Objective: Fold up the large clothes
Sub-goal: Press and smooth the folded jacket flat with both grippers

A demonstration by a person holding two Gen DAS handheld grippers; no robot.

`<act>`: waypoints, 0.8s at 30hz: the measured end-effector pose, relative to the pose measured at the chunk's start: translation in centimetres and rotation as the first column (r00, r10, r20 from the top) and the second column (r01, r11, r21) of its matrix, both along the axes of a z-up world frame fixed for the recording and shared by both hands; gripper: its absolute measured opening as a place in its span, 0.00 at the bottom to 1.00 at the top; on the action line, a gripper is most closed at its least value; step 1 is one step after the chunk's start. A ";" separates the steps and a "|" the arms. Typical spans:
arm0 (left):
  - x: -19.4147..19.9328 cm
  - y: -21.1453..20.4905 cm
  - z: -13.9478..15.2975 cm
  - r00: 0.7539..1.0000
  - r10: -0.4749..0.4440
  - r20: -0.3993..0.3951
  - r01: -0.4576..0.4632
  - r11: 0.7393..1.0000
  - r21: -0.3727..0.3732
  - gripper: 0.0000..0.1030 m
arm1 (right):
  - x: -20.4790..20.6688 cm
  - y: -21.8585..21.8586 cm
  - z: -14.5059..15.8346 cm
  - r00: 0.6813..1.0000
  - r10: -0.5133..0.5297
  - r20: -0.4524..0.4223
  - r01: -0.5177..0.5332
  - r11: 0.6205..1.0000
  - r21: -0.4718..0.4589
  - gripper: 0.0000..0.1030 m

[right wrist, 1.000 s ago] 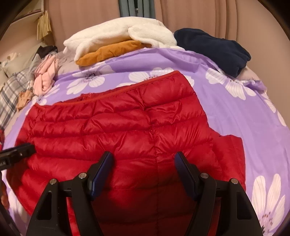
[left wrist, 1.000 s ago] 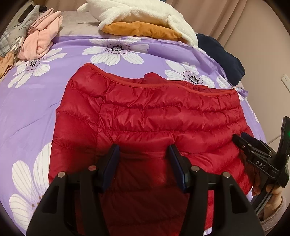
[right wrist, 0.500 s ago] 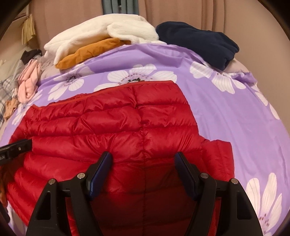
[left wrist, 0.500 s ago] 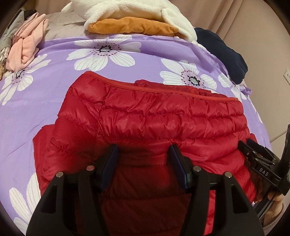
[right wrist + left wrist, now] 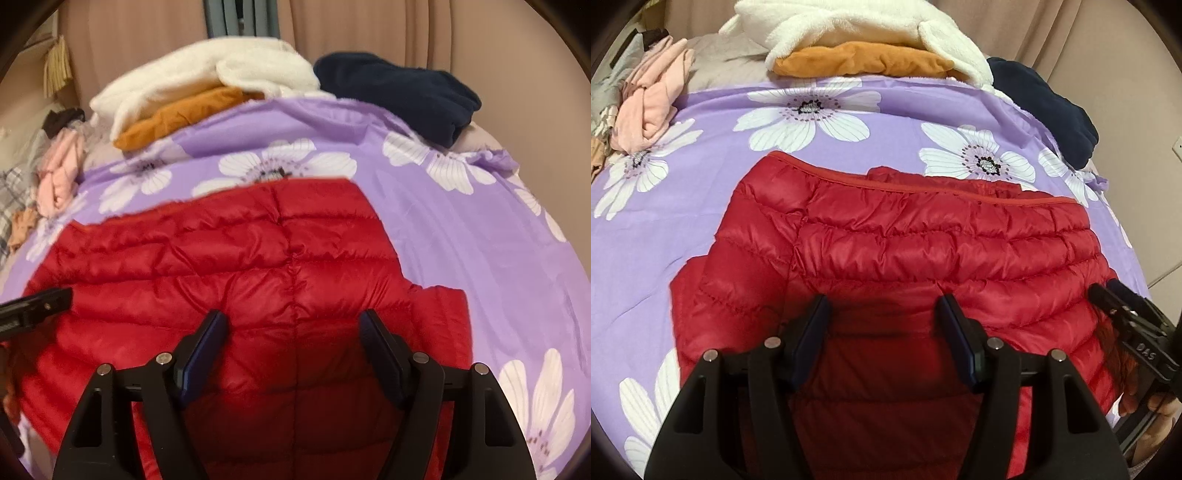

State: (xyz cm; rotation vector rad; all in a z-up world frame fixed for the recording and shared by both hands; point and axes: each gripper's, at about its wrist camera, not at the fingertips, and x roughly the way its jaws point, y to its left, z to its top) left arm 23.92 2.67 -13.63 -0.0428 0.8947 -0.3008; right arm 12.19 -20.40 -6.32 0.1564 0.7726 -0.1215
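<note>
A red quilted down jacket (image 5: 923, 251) lies folded flat on the purple flowered sheet (image 5: 701, 206); it also shows in the right wrist view (image 5: 258, 266). My left gripper (image 5: 882, 306) is open and empty over the jacket's near left part. My right gripper (image 5: 293, 321) is open and empty over its near right part. The right gripper's fingers (image 5: 1115, 302) show at the jacket's right edge in the left wrist view. The left gripper's tip (image 5: 40, 304) shows at the left edge of the right wrist view. A folded sleeve (image 5: 443, 317) sticks out on the right.
A white fleece (image 5: 871, 26) on an orange garment (image 5: 864, 61) lies at the back. A navy garment (image 5: 399, 92) lies back right. Pink clothes (image 5: 650, 99) and a plaid item (image 5: 11, 206) lie back left. A curtain (image 5: 369, 33) hangs behind.
Both grippers have drawn back and up from the jacket, so more sheet and the back piles show. The jacket lies still; both grippers stay open.
</note>
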 end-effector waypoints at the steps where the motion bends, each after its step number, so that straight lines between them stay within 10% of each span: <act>1: -0.4 0.0 0.3 1.000 0.001 0.007 -0.001 1.000 0.002 0.60 | -0.4 0.0 0.4 1.000 0.002 0.016 -0.002 1.000 0.001 0.72; 11: -5.6 1.1 2.8 0.996 -0.006 0.086 0.006 1.000 -0.002 0.60 | -3.4 0.4 2.6 0.996 0.029 0.079 -0.031 0.999 0.017 0.72; 24: -8.4 2.8 -0.8 0.998 0.037 0.046 -0.039 0.999 0.028 0.61 | -5.2 2.1 -0.5 0.998 0.056 0.001 -0.056 0.998 -0.038 0.72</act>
